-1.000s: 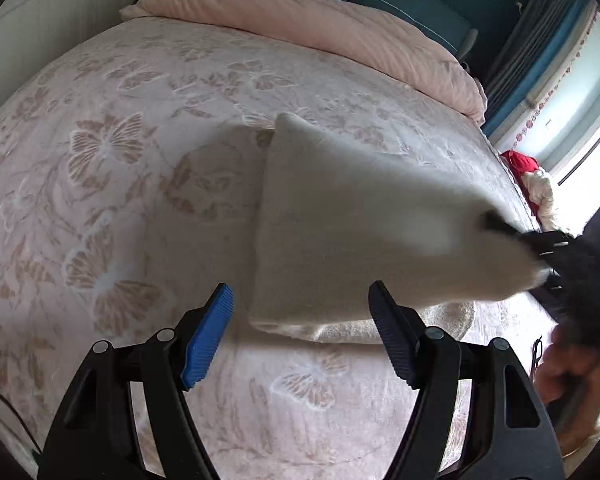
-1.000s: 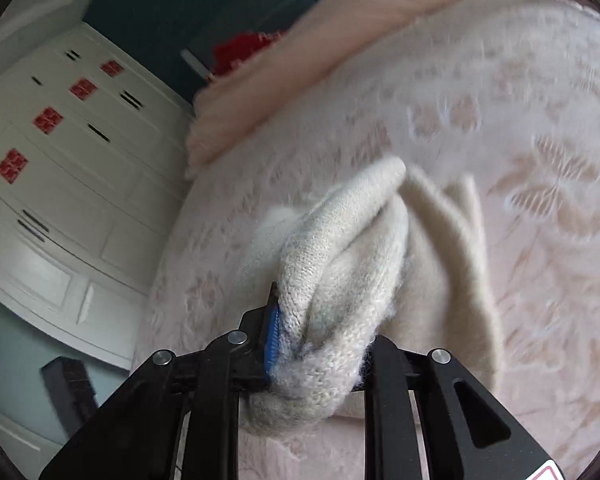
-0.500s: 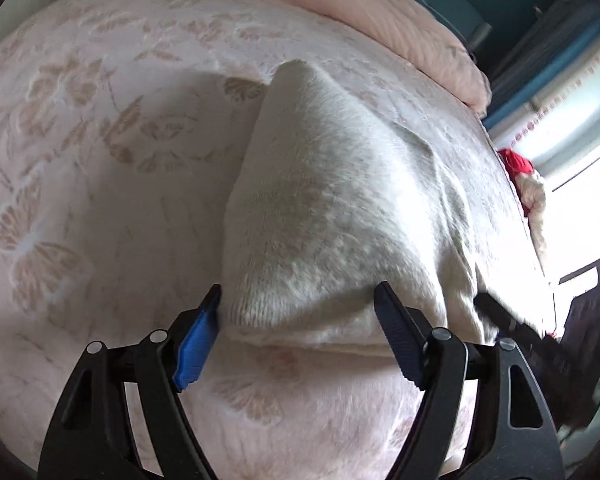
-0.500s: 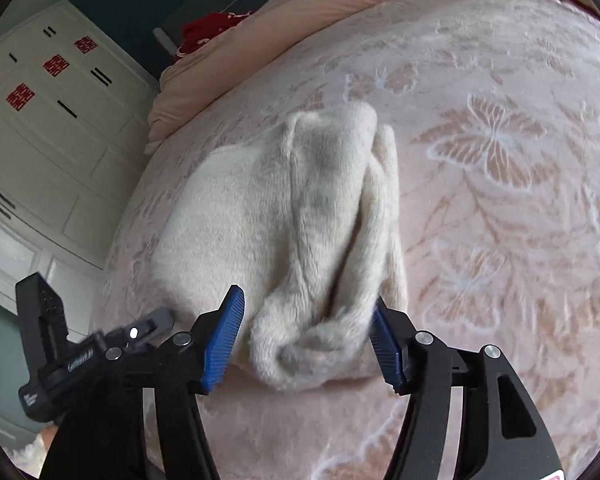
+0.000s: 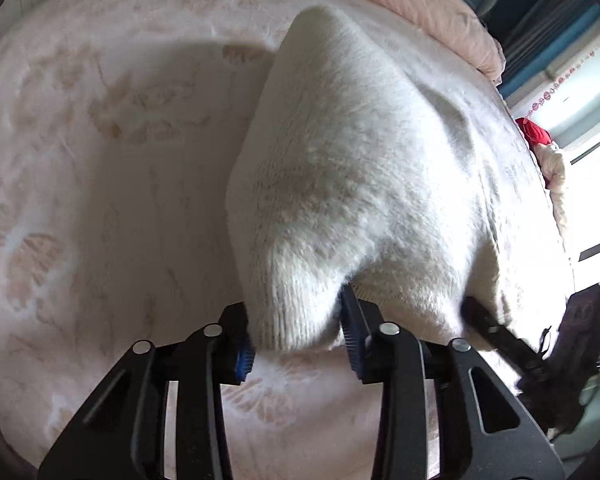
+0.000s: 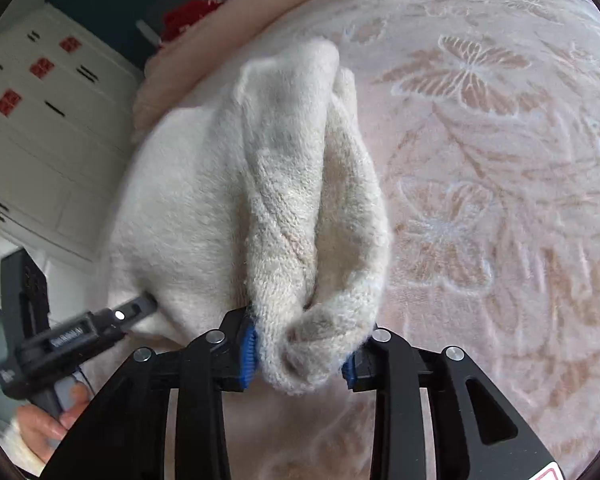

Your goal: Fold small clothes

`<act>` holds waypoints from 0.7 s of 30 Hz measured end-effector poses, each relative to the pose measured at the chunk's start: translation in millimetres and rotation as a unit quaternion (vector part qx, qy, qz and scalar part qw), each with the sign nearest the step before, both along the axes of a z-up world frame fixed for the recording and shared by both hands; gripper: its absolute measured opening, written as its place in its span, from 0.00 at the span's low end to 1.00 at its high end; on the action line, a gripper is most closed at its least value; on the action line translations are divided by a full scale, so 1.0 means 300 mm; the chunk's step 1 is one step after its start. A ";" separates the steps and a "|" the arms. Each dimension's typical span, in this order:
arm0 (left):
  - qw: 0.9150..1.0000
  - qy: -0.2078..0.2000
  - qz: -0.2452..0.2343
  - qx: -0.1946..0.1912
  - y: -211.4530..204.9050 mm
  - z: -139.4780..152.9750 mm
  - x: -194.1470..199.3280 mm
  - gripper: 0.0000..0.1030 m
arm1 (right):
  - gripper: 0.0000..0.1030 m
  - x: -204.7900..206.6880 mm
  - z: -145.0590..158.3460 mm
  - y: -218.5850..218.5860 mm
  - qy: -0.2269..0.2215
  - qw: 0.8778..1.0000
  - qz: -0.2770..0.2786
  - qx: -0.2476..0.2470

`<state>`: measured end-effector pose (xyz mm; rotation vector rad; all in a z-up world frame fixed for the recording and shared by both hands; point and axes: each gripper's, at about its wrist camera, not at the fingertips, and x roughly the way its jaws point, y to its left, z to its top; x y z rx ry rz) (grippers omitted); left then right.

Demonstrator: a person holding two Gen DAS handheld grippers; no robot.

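Both grippers have now closed on the near edge of the sweater [image 5: 352, 168]: left gripper [image 5: 296, 344], right gripper [image 6: 298, 354]; next fold can begin.

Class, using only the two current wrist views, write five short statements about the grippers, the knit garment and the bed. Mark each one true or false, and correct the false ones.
1. The left gripper is clamped on the cream knit garment. True.
2. The right gripper hangs open, holding nothing. False: its blue pads pinch a bunched edge of the garment.
3. The garment lies on a bedspread with a butterfly pattern. True.
4. The garment is dark blue. False: it is cream.
5. A white cabinet with red square stickers shows in the right wrist view. True.
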<state>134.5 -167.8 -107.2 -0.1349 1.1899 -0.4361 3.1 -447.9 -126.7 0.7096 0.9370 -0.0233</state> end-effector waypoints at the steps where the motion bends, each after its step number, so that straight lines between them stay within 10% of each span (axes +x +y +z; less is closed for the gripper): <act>1: 1.000 -0.013 -0.005 0.004 0.000 0.037 -0.013 0.36 | 0.34 -0.021 0.061 0.004 -0.006 1.000 -0.011 -0.026; 10: 0.985 -0.168 -0.036 0.013 -0.115 0.333 0.016 0.36 | 0.16 0.032 0.396 0.153 -0.098 0.977 0.003 -0.192; 17: 0.988 -0.109 -0.054 0.097 -0.241 0.092 0.112 0.36 | 0.01 0.249 0.078 0.091 0.023 0.983 0.050 -0.175; 21: 0.980 -0.139 -0.063 0.128 -0.262 0.087 0.083 0.36 | 0.02 0.216 0.227 0.101 -0.022 0.987 0.019 -0.156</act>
